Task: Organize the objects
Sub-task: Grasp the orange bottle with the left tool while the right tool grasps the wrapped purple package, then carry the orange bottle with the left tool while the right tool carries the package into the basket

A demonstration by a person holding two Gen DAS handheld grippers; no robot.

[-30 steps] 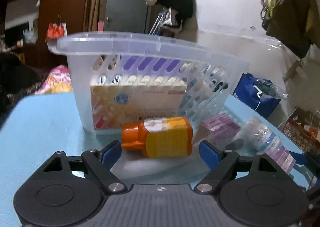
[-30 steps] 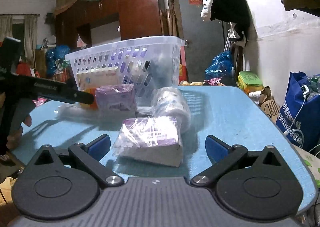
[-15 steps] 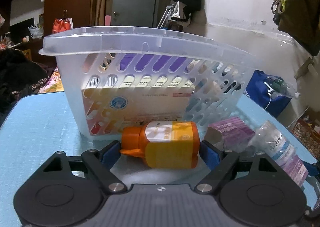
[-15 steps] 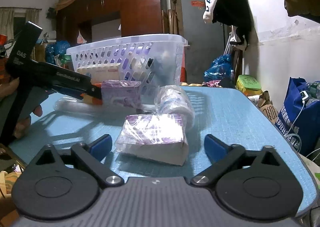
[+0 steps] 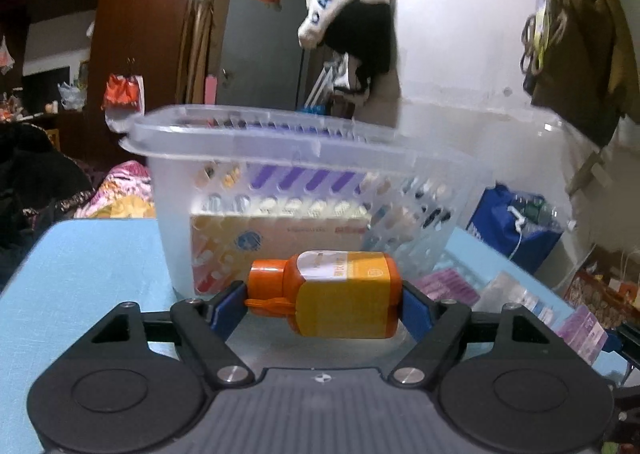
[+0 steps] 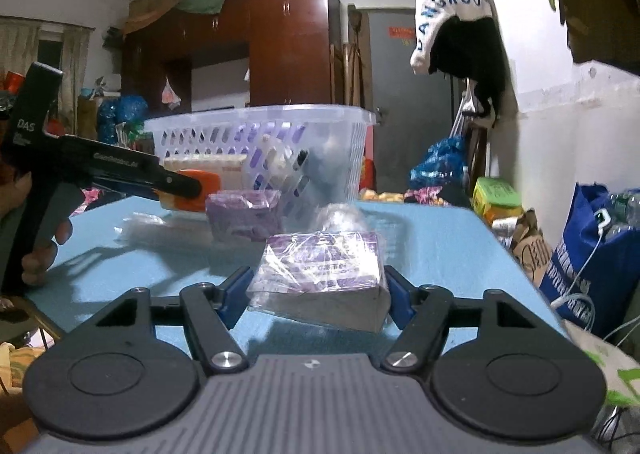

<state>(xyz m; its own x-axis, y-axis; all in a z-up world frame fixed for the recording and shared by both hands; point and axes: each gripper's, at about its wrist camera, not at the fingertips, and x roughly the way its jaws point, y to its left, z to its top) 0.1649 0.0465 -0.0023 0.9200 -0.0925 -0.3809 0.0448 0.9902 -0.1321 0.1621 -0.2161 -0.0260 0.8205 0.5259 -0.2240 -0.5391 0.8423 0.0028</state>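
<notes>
Left wrist view: left gripper [image 5: 322, 296], both blue pads pressed against an orange bottle [image 5: 340, 296] lying crosswise, cap toward the left pad; bottle appears lifted just off the blue table [image 5: 92, 254], directly in front of the clear slotted basket [image 5: 304, 181], which already holds 1 large box [image 5: 276, 238] and other goods. Right wrist view: right gripper [image 6: 316, 292], pads touching both ends of a purple film-wrapped pack [image 6: 324, 268], which looks tilted and raised from the table. On the table beyond: 1 purple box [image 6: 244, 213] and 1 wrapped roll [image 6: 340, 215], between pack and basket. Step in hand, as judged: both items gripped, transfer to basket pending. Next move calls for raising each item above the basket rim before letting go inside.
</notes>
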